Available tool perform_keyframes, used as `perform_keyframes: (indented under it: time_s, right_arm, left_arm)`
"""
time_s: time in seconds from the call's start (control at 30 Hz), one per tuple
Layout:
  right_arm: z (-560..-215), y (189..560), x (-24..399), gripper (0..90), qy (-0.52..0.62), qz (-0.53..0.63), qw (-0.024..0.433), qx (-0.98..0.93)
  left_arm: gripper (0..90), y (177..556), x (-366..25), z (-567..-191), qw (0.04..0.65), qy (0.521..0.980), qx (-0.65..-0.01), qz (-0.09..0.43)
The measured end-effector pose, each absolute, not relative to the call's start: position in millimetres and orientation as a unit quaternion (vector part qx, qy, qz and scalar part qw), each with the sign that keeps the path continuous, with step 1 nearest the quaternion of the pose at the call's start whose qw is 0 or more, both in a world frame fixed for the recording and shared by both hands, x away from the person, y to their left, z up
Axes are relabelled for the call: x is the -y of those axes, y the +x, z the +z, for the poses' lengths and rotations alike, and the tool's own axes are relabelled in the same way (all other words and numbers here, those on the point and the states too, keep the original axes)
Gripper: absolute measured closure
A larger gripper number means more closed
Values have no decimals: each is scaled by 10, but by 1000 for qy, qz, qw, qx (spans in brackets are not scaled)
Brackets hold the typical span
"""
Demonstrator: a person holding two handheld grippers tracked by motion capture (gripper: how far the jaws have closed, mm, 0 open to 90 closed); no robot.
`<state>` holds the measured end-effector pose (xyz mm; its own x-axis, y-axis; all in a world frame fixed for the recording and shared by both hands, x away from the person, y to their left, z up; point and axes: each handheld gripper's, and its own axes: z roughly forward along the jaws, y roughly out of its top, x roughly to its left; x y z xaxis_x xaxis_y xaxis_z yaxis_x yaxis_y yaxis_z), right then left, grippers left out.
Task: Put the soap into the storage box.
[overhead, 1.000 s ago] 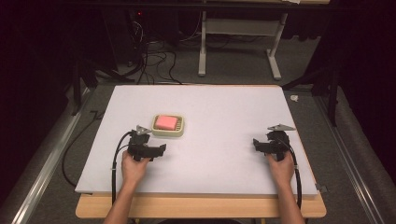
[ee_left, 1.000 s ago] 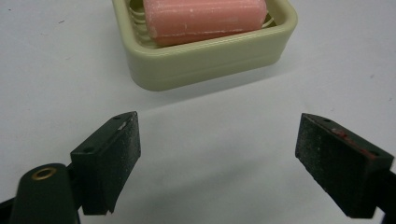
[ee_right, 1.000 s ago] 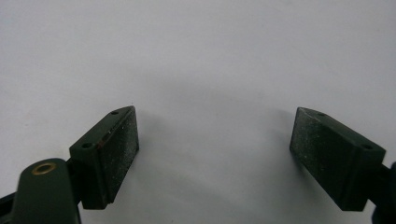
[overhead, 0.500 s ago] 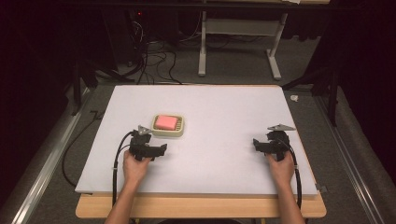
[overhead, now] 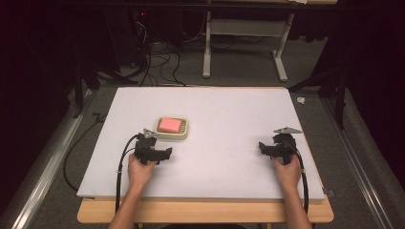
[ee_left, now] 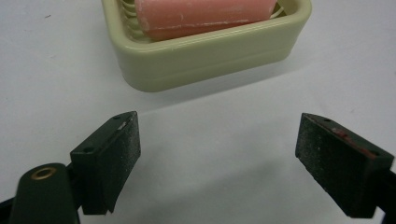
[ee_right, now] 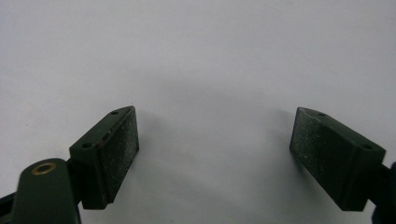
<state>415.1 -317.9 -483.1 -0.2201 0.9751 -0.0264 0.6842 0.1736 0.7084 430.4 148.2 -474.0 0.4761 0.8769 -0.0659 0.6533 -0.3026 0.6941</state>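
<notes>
A: Left gripper [ee_left: 219, 158], jaws?

B: Wide apart, nothing between them, just bare white bench [overhead: 224, 119] top. Pads [ee_left: 119, 158] are flat black blocks with a gritty, speckled face. The right-hand one has reddish scuffing along its top edge.

A: Touching anything?

B: No. The soap dish [ee_left: 210, 56] sits just ahead of the jaws, apart from them, with a strip of bench showing between.

A: Dish details?

B: Pale yellow-green plastic, rounded-corner rectangle, smooth glossy wall with a stepped rim. Ribbed slats inside. A pink soap bar [ee_left: 201, 14] lies in it, matte, with faint white scratch lines on the surface.

A: Right gripper [ee_right: 212, 156]?

B: Same deal: jaws spread wide, empty. Same black gritty pads [ee_right: 116, 156], two small screw holes on each top edge, brass-coloured eyelet on the arm at lower left. Under them only plain white bench, matte, soft shadow.

A: From above?

B: Left gripper [overhead: 153, 152] is in the person's left hand [overhead: 140, 169], low on the bench's left side, just on the near side of the dish [overhead: 173, 129]. Right gripper [overhead: 277, 148] is in the right hand [overhead: 287, 169] near the right edge, well apart from the dish. Grey three-cornered plate on top of each, black cable trailing back along each forearm. White sheet lies on a wood-edged top.
</notes>
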Motion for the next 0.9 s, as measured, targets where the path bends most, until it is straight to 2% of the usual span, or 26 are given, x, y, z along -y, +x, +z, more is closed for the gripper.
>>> perform_keyframes:
  time_s: [0.17,0.53,0.9]
  right_arm:
    - [-4831,4151,3179,162,573,292,249,-724]
    - [-4831,4150,3179,161,573,292,249,-724]
    - [-4831,4150,3179,161,573,292,249,-724]
  left_arm:
    - [151,4305,-1473,-4804,337,788,-489,161]
    - [141,4244,-1440,-4873,339,788,-476,194]
    - [142,4230,-1443,-4885,343,786,-474,199]
